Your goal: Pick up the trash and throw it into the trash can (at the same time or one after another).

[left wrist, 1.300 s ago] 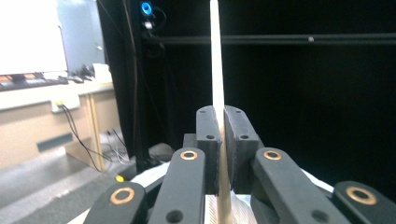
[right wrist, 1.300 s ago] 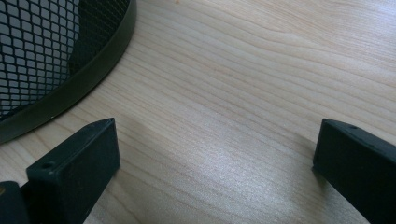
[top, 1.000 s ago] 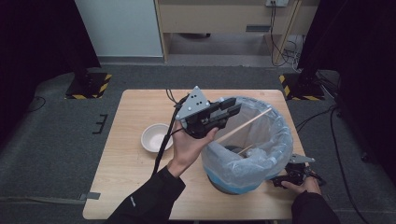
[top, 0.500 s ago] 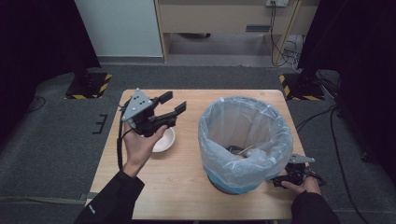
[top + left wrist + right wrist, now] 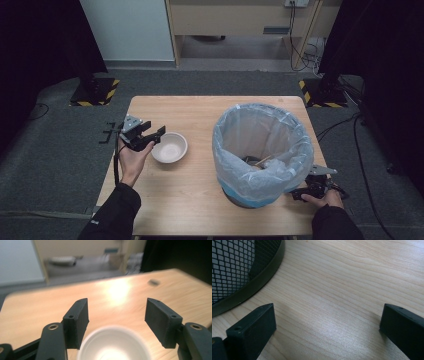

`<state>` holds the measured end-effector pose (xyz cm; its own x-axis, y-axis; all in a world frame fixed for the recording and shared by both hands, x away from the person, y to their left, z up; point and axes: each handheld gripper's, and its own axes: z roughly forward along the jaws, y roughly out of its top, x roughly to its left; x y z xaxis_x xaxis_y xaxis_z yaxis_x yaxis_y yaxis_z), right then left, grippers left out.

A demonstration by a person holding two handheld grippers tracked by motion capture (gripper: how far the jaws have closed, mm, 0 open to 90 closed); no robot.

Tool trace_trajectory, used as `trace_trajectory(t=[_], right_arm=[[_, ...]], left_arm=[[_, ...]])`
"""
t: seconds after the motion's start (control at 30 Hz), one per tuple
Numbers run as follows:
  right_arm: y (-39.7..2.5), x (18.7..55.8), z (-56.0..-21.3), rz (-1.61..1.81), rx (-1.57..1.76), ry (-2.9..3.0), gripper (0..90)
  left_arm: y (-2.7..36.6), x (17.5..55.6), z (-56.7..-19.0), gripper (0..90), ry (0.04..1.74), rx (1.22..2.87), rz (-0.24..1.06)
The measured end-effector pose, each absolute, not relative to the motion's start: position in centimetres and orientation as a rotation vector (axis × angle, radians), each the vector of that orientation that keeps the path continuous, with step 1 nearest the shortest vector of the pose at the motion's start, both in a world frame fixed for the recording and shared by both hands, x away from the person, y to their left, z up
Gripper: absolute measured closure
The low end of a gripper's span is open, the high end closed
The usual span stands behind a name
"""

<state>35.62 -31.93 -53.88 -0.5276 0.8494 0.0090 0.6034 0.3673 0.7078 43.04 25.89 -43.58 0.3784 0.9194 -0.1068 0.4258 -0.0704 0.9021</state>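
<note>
A white bowl (image 5: 170, 147) sits on the wooden table (image 5: 200, 200), left of centre. My left gripper (image 5: 153, 134) hovers open at the bowl's left rim, nothing between its fingers. In the left gripper view the bowl (image 5: 113, 346) lies just below and between the open jaws of that gripper (image 5: 117, 315). A black mesh bin with a pale blue liner (image 5: 262, 145) stands on the right, and a wooden stick (image 5: 262, 161) lies inside it. My right gripper (image 5: 299, 193) rests open on the table by the bin's base (image 5: 237, 270), its jaws (image 5: 327, 325) wide apart over bare wood.
The table's far half (image 5: 200, 110) is bare wood. Grey carpet surrounds the table, with black stands on striped bases (image 5: 95, 92) at the far left and far right. Cables trail from both grippers off the table edges.
The left gripper held a wooden stick over the bin a second ago, then swung left empty and came down to the bowl's rim. The right gripper stayed put.
</note>
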Motion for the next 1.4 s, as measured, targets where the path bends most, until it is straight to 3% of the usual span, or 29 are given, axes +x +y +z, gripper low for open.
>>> trace_trajectory(t=[0.17, 0.4, 0.53, 0.73, 1.0, 1.33, 1.4], right_arm=[[-31.9, 35.6, -53.9, 0.951, 1.270, 2.276, 0.8], [-31.9, 35.6, -53.9, 0.950, 1.270, 2.276, 0.7], [-31.9, 35.6, -53.9, 0.951, 1.270, 2.276, 0.7], [-31.9, 35.6, -53.9, 0.951, 1.270, 2.276, 0.8], [-31.9, 35.6, -53.9, 0.950, 1.272, 2.275, 0.8], [-31.9, 35.6, -53.9, 0.950, 1.270, 2.276, 0.7], [-31.9, 35.6, -53.9, 0.952, 1.270, 2.274, 0.7]], left_arm=[[27.1, 44.2, -47.6, 34.2, 1.340, 1.749, 0.610], [27.3, 44.8, -49.9, 38.6, 1.411, 1.824, 0.564], [26.9, 44.9, -50.8, 46.5, 1.428, 1.870, 0.518], [26.0, 45.0, -51.4, 70.5, 1.458, 1.914, 0.457], [25.6, 44.2, -49.3, 80.5, 1.425, 1.835, 0.475], [25.3, 43.0, -45.6, 82.7, 1.303, 1.769, 0.566], [25.5, 42.2, -43.2, 82.7, 1.243, 1.691, 0.599]])
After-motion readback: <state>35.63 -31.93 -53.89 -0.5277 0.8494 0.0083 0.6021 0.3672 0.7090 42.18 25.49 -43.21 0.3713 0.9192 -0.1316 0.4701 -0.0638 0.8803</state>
